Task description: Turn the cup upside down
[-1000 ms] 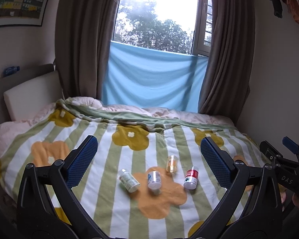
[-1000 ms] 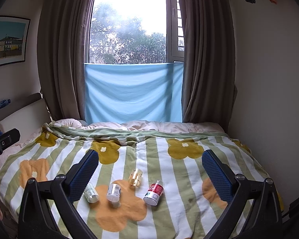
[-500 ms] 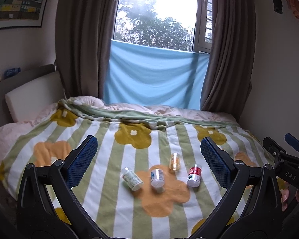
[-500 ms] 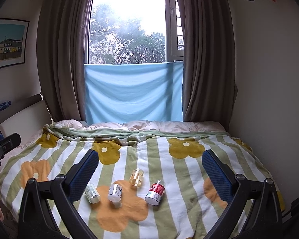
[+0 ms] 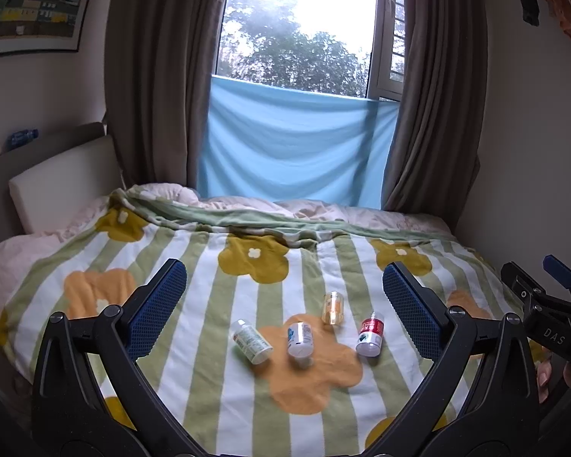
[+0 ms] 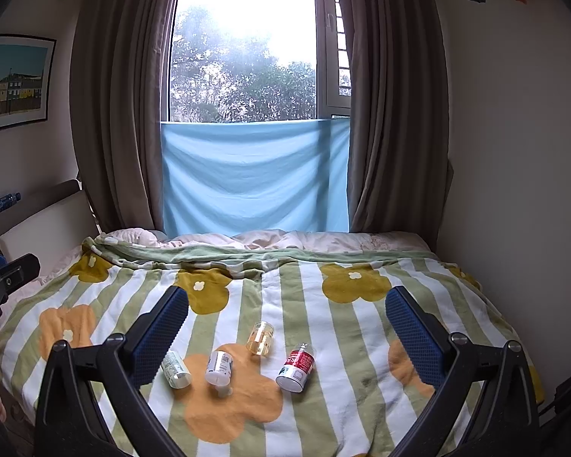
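Observation:
Several small containers lie on their sides on a flowered, striped blanket [image 5: 209, 304]: a green-labelled bottle [image 5: 252, 341], a white and blue one [image 5: 300, 339], a clear amber cup-like jar [image 5: 332, 307] and a red-labelled one [image 5: 370, 334]. They also show in the right wrist view: green [image 6: 176, 369], white [image 6: 219, 367], amber [image 6: 261, 337], red [image 6: 296, 368]. My left gripper [image 5: 284, 297] is open and empty, held above and short of them. My right gripper [image 6: 287, 323] is open and empty too, and shows at the left wrist view's right edge [image 5: 552, 304].
The bed fills the room's width. A white headboard cushion [image 5: 61, 186] stands at the left, a wall [image 6: 514, 190] at the right. Brown curtains and a blue cloth [image 6: 255, 175] hang at the window behind the bed.
Both grippers drifted slightly; the containers now sit a little further right in the left wrist view. Nothing on the bed moved.

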`<state>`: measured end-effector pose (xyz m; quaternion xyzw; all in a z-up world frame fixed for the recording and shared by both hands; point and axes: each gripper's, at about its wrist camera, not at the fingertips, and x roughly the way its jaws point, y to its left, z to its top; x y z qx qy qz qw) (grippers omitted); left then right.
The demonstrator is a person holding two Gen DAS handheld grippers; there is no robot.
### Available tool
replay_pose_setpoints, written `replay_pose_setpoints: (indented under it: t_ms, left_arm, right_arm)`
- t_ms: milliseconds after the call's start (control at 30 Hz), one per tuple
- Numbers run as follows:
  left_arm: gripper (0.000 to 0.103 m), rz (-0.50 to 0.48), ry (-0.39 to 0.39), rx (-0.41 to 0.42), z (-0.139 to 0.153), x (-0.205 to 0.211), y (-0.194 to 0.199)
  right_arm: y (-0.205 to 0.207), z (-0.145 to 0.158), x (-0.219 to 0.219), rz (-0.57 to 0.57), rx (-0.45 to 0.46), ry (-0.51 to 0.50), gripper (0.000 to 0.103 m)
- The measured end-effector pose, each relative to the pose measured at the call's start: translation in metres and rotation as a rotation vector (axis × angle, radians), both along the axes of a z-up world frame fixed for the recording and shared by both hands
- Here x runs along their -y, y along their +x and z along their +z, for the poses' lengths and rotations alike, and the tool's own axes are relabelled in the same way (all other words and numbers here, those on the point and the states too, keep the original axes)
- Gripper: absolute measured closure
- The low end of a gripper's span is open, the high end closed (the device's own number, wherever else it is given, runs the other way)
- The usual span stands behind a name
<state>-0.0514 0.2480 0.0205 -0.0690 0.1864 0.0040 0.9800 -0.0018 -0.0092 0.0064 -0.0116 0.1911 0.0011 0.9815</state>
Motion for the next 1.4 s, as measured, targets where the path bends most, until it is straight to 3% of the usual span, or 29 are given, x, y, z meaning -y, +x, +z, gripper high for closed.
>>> replay_pose_setpoints:
  t_ms: [567, 900, 1133, 1400]
  left_arm:
    - [0.0, -0.035, -0.014, -0.059, -0.004, 0.001, 0.022]
    - [0.0, -0.163, 0.006, -0.244, -0.03, 0.034, 0.115]
    - [0.0, -0.264, 0.031, -0.405, -0.087, 0.077, 0.219]
    - [0.0, -0.345, 0.089, -0.569, -0.196, 0.138, 0.338]
  right_arm:
    - [0.003, -0.011, -0.001, -0.014, -0.037, 0.027, 0.0]
    - [0.029, -0.046, 0.027, -0.082, -0.185, 0.073, 0.0]
    - [0.05, -0.086, 0.056, -0.131, -0.26, 0.092, 0.0]
    - [0.09, -0.16, 0.082, -0.152, -0.351, 0.156, 0.0]
